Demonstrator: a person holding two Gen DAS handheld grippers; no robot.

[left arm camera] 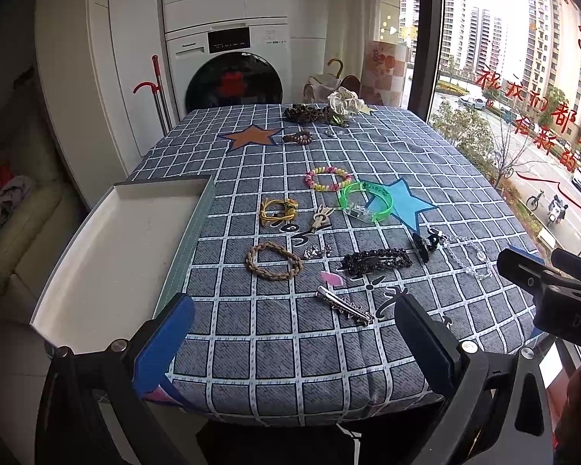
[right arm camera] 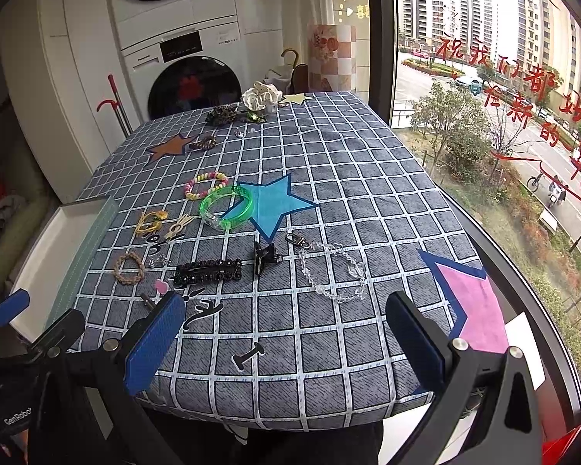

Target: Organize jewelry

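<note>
Sorting has not begun: both the left gripper (left arm camera: 294, 343) and right gripper (right arm camera: 284, 343) hover with jaws wide and empty. Next, pick the silver clip (left arm camera: 342, 306) at twelve o'clock and carry it to the tray (left arm camera: 108, 255) at ten.

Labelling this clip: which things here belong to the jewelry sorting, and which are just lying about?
Job: tray, green bangle, braided ring, black hair clip, clear bead chain, silver clip.
Lying about: washing machine, umbrella, mop.
</note>
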